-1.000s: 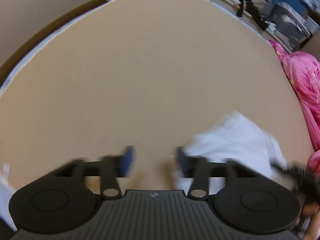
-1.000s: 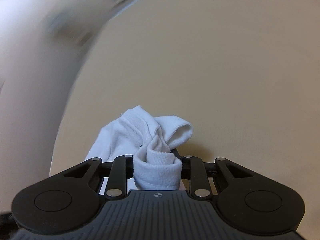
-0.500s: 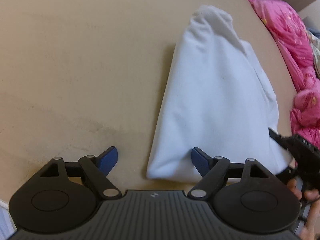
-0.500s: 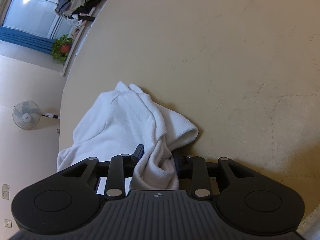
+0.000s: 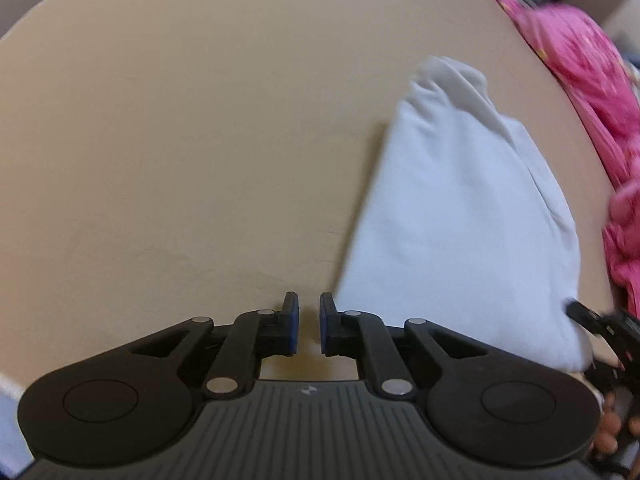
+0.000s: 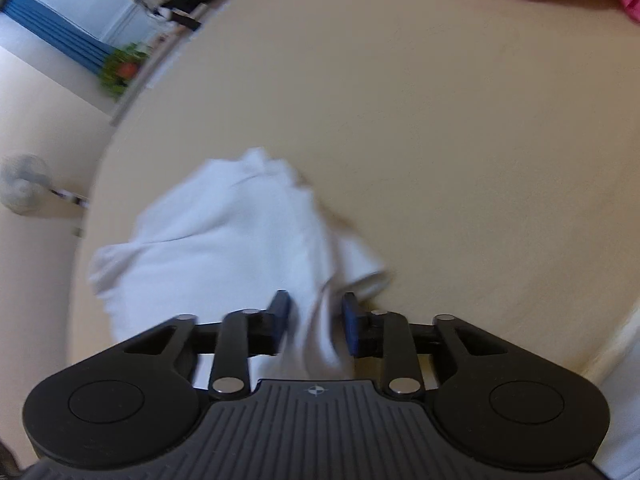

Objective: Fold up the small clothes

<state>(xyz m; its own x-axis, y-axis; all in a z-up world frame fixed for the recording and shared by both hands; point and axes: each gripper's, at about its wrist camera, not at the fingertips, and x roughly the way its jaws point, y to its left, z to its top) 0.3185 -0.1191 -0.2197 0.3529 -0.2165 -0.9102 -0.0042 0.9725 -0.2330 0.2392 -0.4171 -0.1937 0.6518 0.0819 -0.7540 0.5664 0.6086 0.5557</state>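
1. The tan desk (image 5: 168, 128) fills most of both views, its surface bare around the clothing.
2. A heap of pink fabric (image 5: 592, 80) lies along the desk's far right edge in the left wrist view.
3. The white garment (image 5: 460, 216) lies flat on the desk, folded into a long tapering shape with a smooth top face and a bunched far end; in the right wrist view it looks rumpled, with a loose flap at its right side.
4. The right claw (image 6: 316, 320) points steeply down at the garment's near end; its jaws are opening, a ridge of white cloth stands between the blue pads (image 6: 280, 306), and the pads no longer press on it.
5. The left claw (image 5: 308, 320) points down at the bare desk just left of the garment's near corner; its jaws are closing, only a narrow gap is left, and nothing lies between them.
6. Fingertips of the person's hand (image 5: 612, 428) show at the lower right edge of the left wrist view.
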